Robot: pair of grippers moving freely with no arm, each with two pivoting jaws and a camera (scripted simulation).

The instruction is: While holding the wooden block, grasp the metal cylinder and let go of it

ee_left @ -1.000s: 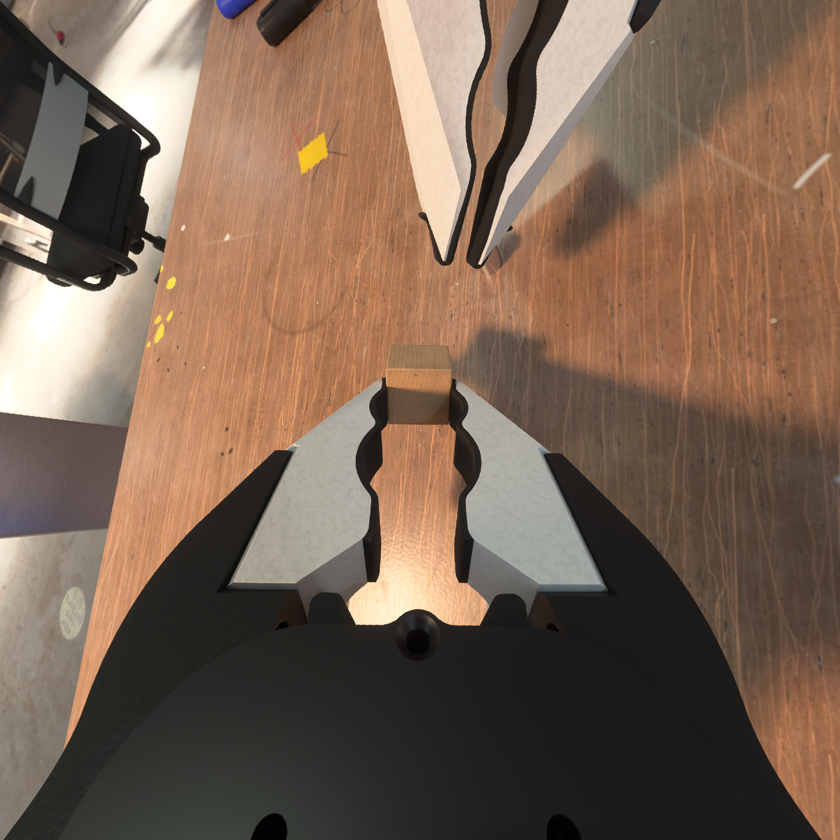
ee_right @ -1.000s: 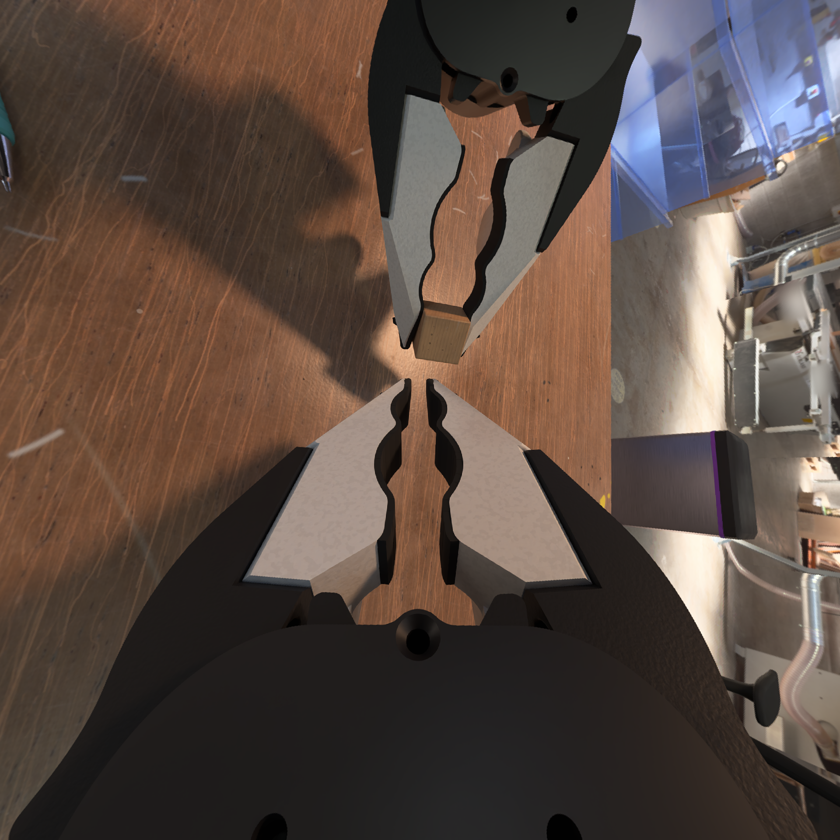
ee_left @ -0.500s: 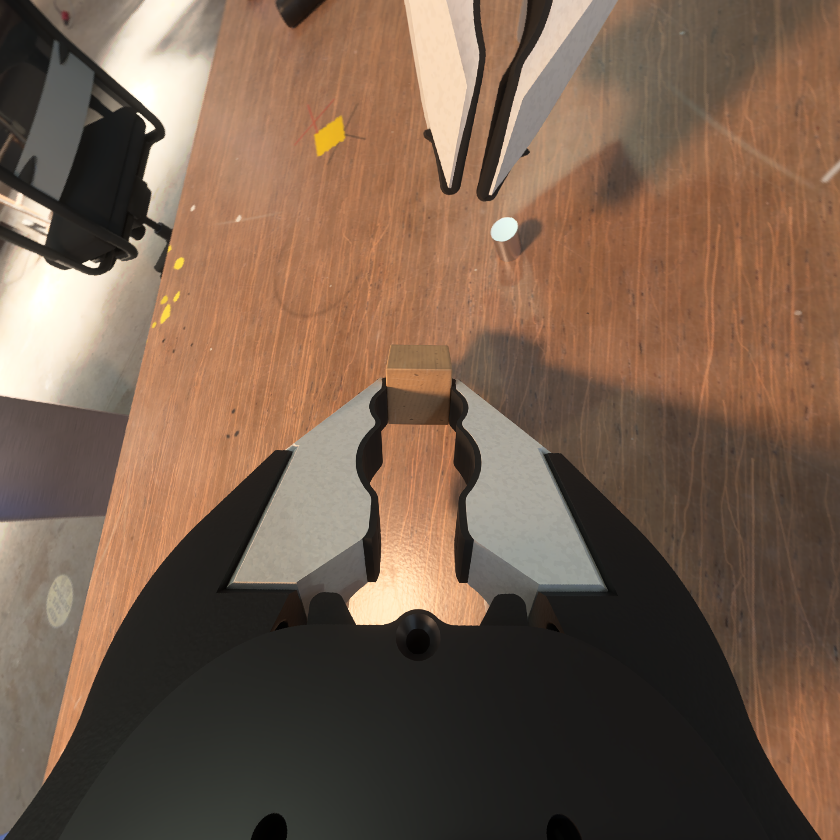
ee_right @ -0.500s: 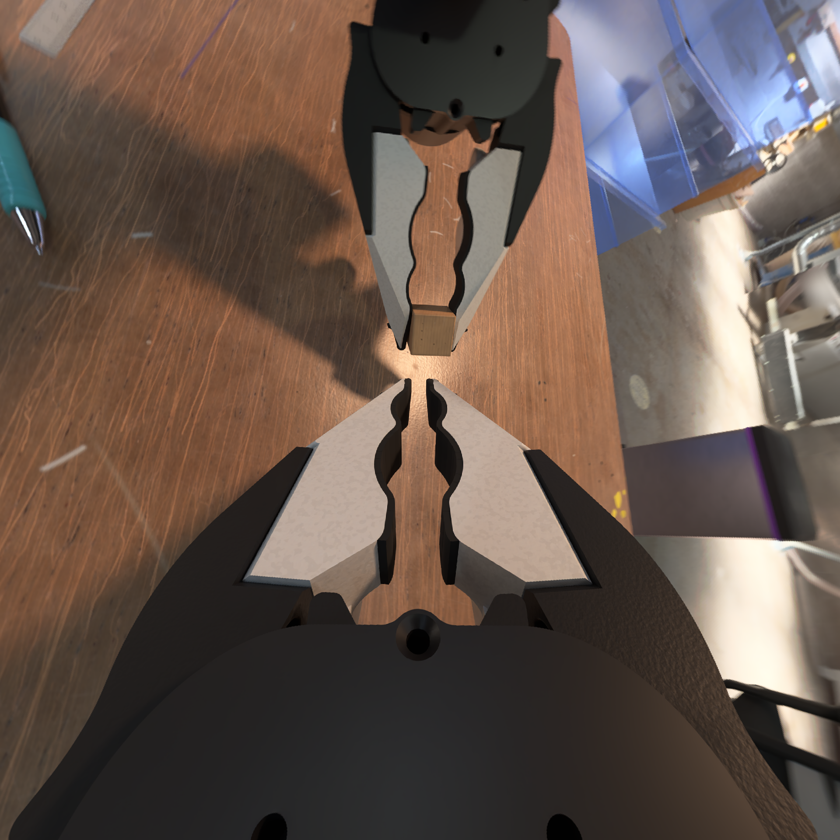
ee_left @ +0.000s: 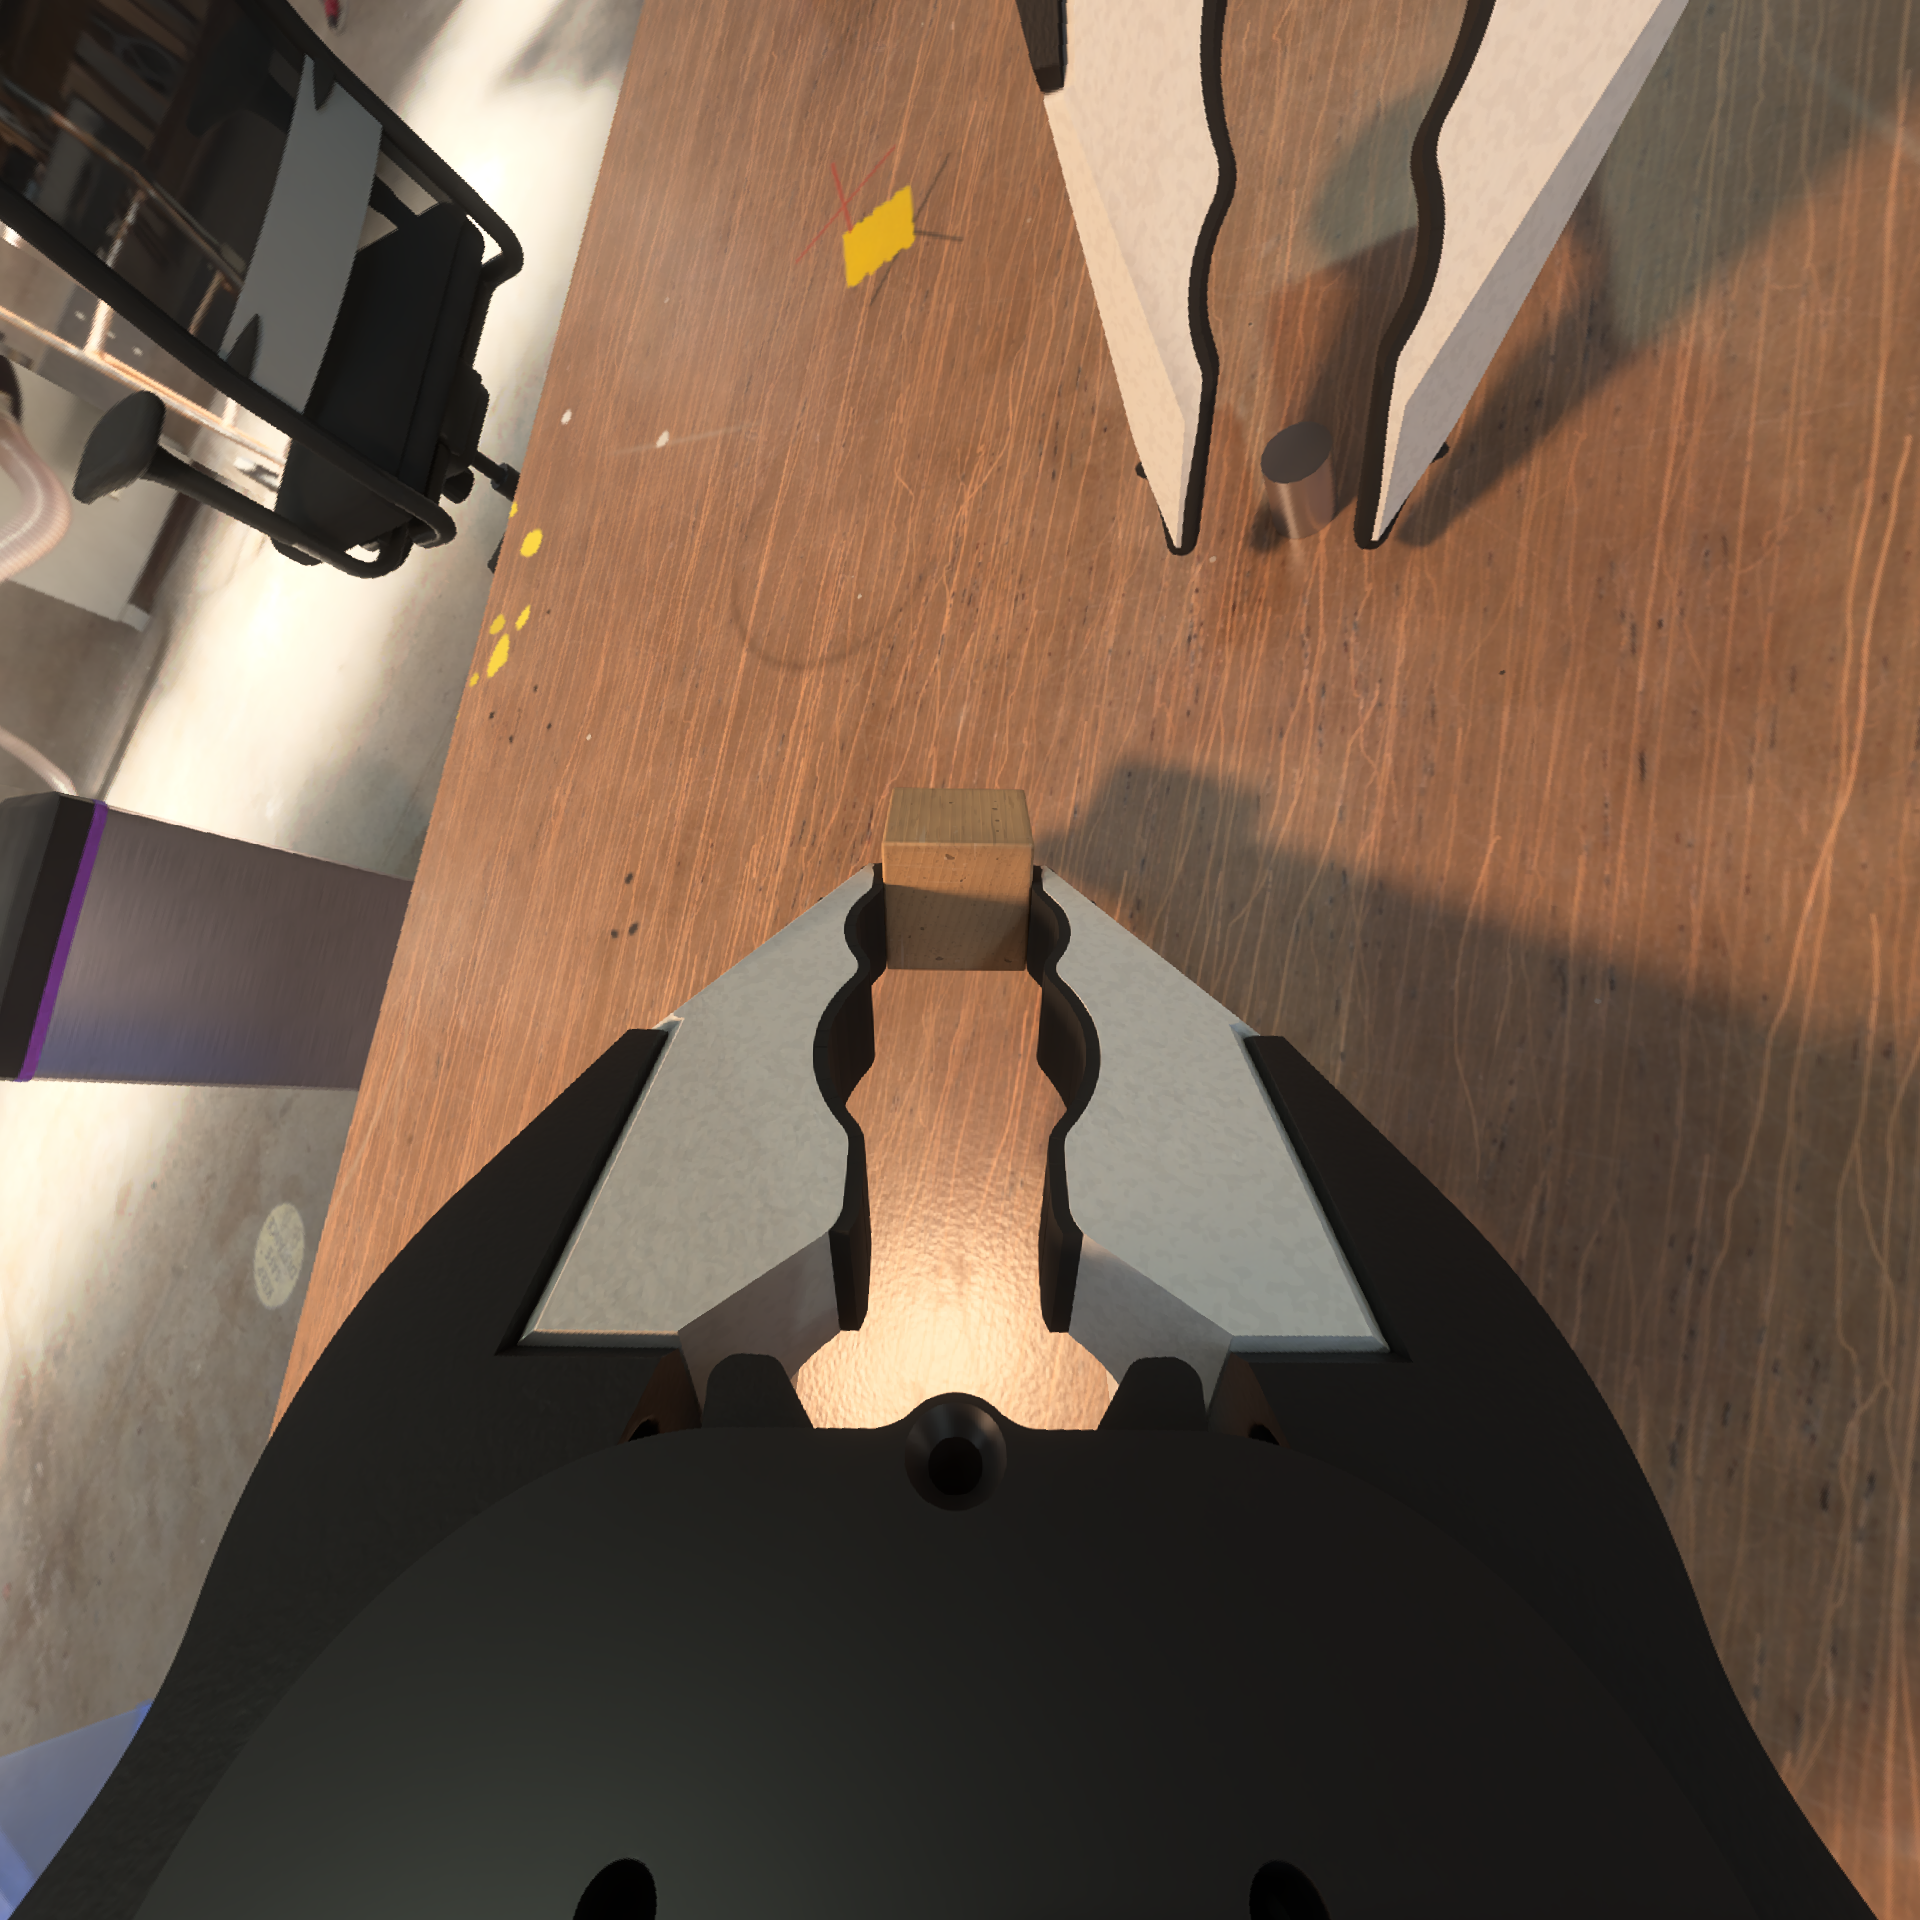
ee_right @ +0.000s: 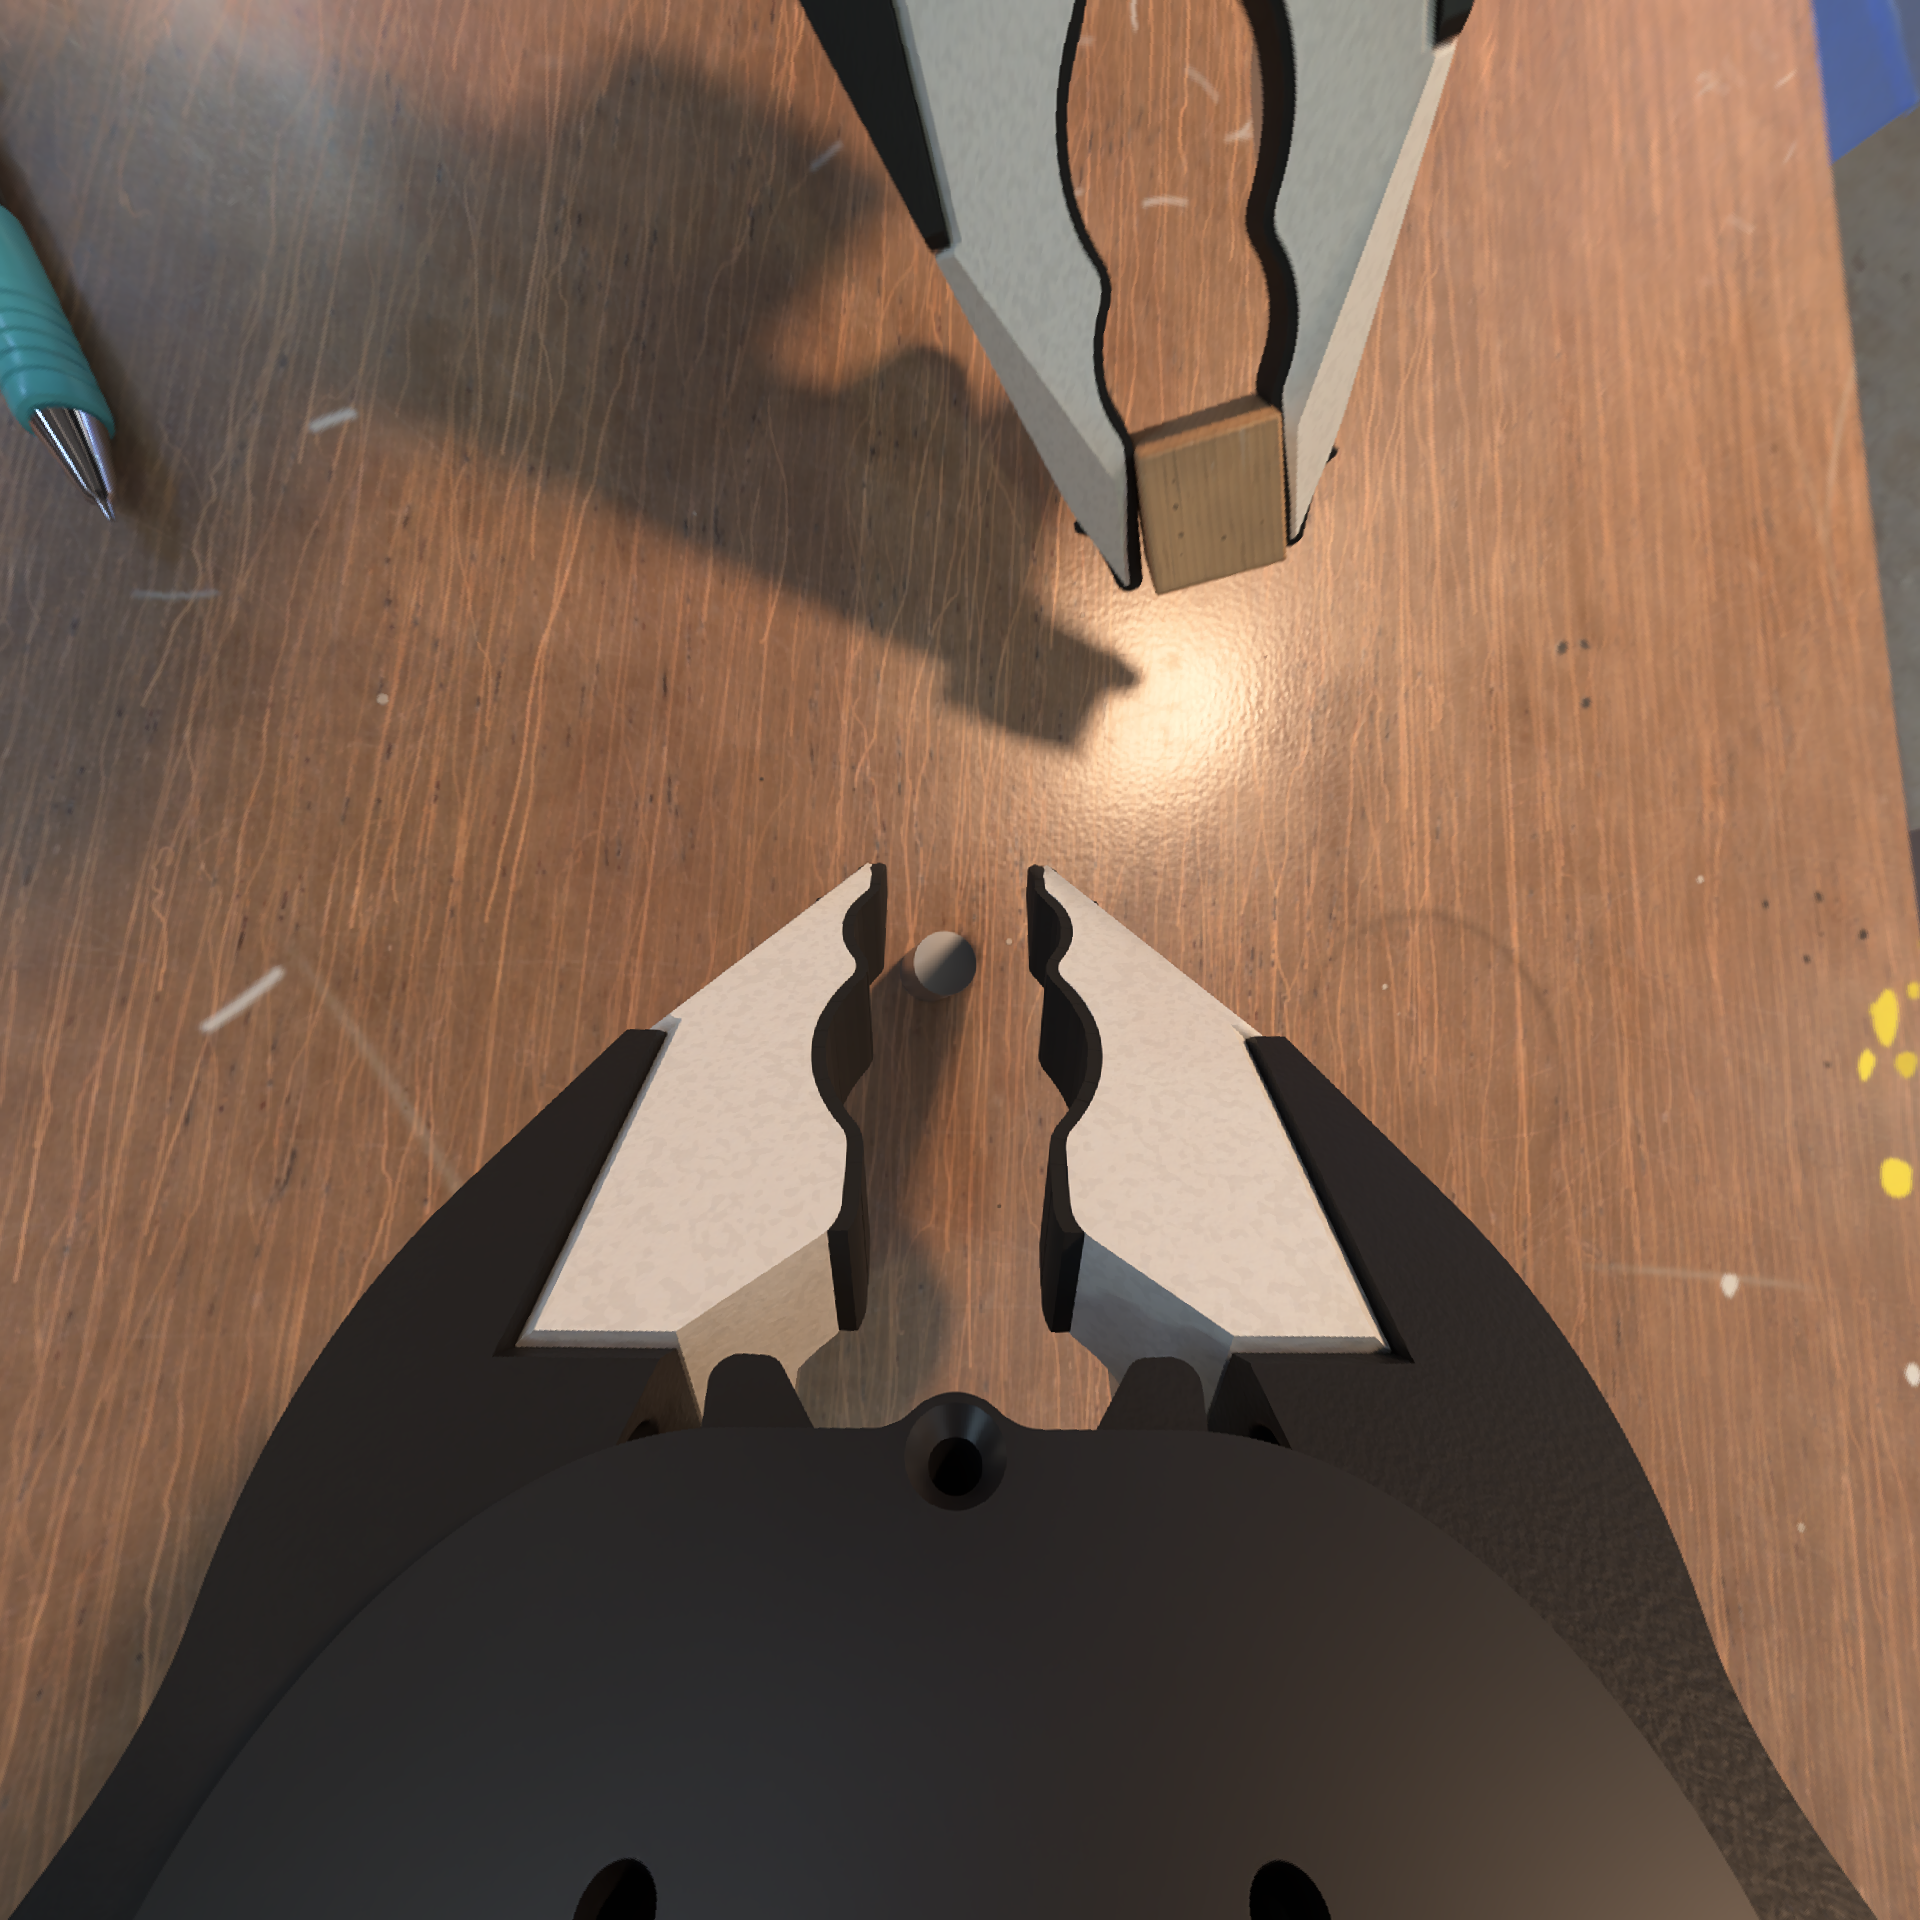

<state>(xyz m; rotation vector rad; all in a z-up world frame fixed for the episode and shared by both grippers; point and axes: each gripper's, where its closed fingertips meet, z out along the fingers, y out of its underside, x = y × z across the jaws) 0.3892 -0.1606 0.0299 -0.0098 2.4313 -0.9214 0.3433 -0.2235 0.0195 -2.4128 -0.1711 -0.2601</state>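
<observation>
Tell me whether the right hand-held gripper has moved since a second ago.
Yes. The right hand-held gripper has opened and come down around the metal cylinder; against the yellow mark on the table, its tips sit nearer the left wrist camera than before.

No writing can be read anywhere. A round grey sticker (ee_left: pixel 278 1253) on the floor beside the counter (ee_left: pixel 1558 935) bears marks too small and blurred to make out. On the counter itself lies a yellow scrap (ee_left: pixel 878 236) crossed by thin red and dark lines, with no letters or numbers on it.
</observation>
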